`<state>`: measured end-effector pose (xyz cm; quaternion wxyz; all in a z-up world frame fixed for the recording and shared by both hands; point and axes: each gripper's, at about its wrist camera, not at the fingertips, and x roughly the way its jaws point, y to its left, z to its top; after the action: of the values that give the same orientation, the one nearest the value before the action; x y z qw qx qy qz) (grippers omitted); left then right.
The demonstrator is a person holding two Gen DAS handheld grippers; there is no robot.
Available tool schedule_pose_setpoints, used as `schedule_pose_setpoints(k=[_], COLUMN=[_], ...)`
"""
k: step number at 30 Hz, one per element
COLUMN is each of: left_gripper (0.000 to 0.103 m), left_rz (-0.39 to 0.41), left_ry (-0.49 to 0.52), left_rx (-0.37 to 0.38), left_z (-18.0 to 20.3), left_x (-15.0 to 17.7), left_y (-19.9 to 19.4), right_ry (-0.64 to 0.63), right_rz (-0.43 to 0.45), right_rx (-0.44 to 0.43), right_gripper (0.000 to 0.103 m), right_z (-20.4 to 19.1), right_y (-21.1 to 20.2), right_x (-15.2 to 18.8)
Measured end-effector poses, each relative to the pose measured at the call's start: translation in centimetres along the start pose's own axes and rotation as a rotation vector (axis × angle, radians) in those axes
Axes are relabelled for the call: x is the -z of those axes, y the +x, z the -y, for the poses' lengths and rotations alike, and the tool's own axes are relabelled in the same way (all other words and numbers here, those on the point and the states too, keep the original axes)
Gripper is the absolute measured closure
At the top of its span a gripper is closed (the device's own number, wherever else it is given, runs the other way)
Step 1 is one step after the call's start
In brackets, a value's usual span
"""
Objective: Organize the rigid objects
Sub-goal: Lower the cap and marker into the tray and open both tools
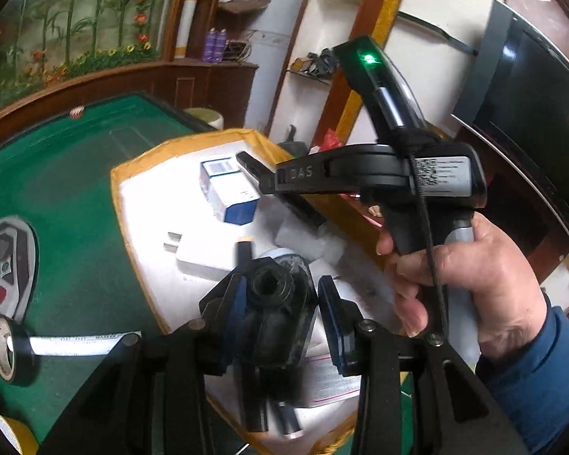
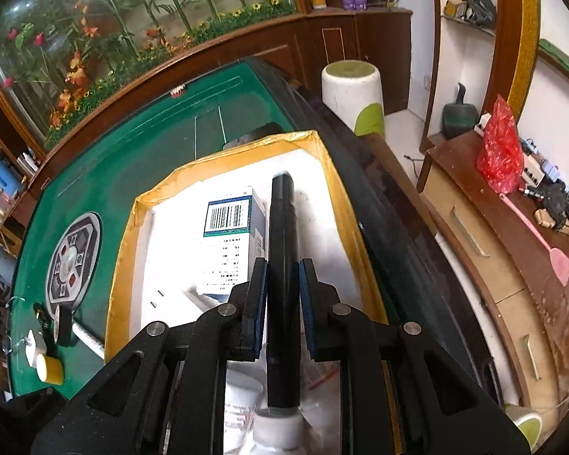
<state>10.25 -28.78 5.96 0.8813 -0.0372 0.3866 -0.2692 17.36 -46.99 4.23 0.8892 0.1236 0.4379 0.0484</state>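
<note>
A white foam box with yellow tape on its rim [image 1: 132,174] [image 2: 125,242] sits on the green table. My left gripper [image 1: 280,299] is over the box with a black bottle-like part [image 1: 280,314] between its fingers; the left pad touches it, the right pad stands slightly off. My right gripper [image 2: 282,284], also seen from the side in the left view [image 1: 254,167], is shut on a long black cylinder [image 2: 282,250] above the box. Inside lie a blue-and-white carton [image 1: 231,193] [image 2: 233,235] and a white plug adapter [image 1: 205,254].
On the green felt left of the box lie a black tape roll [image 1: 11,352], a white marker [image 1: 83,343], a yellow tape roll [image 1: 15,436] and the table's round control panel [image 2: 72,261]. A white stool [image 2: 354,94] and a wooden cabinet [image 2: 512,265] stand to the right.
</note>
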Motion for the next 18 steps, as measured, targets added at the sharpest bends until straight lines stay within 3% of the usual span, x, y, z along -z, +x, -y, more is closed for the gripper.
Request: schedule_pose_setpoints(k=[5, 11, 12, 14, 18], left_gripper=[0.064, 0.062, 0.061, 0.043, 0.038], left_rz=[-0.033, -0.026, -0.029, -0.031, 0.005], left_ry=[-0.082, -0.098, -0.101, -0.117, -0.136], left_rx=[-0.012, -0.012, -0.011, 0.002, 0.021], left_z=[-1.9, -2.0, -2.0, -2.2, -2.2], left_x=[0.2, 0.3, 0.3, 0.2, 0.1], left_y=[0.7, 0.9, 0.9, 0.8, 0.1], right_ry=[-0.008, 0.005, 0.007, 0.015, 0.009], right_rz=[-0.012, -0.006, -0.003, 0.009, 0.034], right_rx=[0.003, -0.023, -0.021, -0.017, -0.012], right_gripper=[0.088, 0.087, 0.087, 0.086, 0.085], right_z=[-0.2, -0.1, -0.1, 0.0, 0.1], right_y=[0.8, 0.6, 0.4, -0.1, -1.2], right_x=[0.1, 0.2, 0.3, 0.5, 0.9])
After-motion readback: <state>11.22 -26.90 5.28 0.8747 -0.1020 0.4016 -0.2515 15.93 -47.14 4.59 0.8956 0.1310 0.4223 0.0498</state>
